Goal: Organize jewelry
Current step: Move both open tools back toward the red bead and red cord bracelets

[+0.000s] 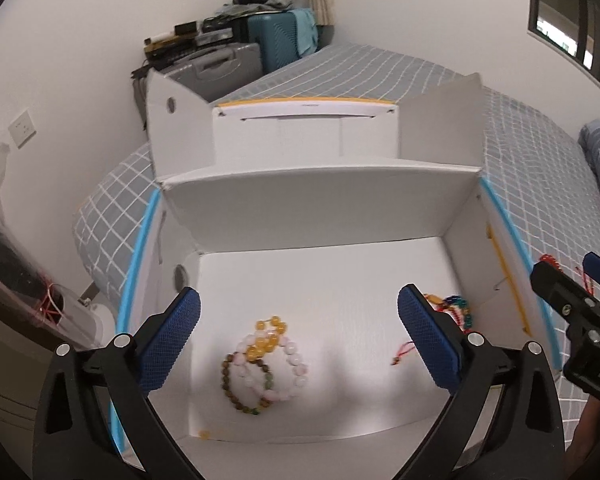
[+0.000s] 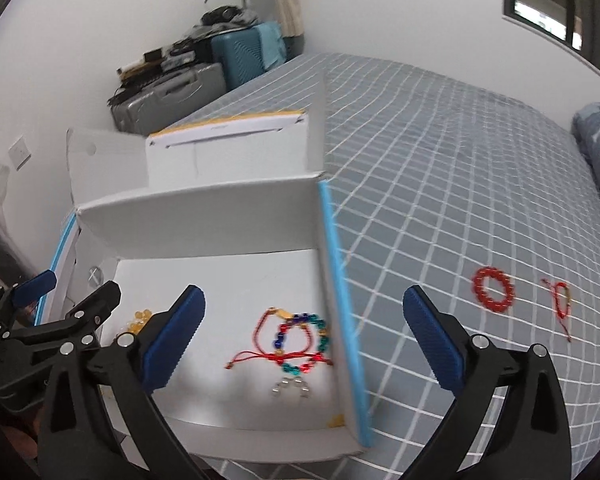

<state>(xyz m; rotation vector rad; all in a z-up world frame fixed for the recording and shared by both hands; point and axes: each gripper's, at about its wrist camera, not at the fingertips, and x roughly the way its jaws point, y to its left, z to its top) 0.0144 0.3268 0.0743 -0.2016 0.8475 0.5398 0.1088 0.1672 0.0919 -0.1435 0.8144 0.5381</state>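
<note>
Both claws spread apart, empty: left gripper [image 1: 299,338] above bead bracelets [image 1: 265,364] inside white box [image 2: 236,280]; right gripper [image 2: 304,338] straddles box wall; red bracelet [image 2: 493,289] on bedspread [image 2: 440,168]

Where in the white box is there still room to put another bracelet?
The back half of the white box floor is bare, between the far wall and the bead pile. The front is crowded: yellow, pink and brown bracelets left of centre, the colourful bead bracelet and red cord bracelet against the right wall.
</note>
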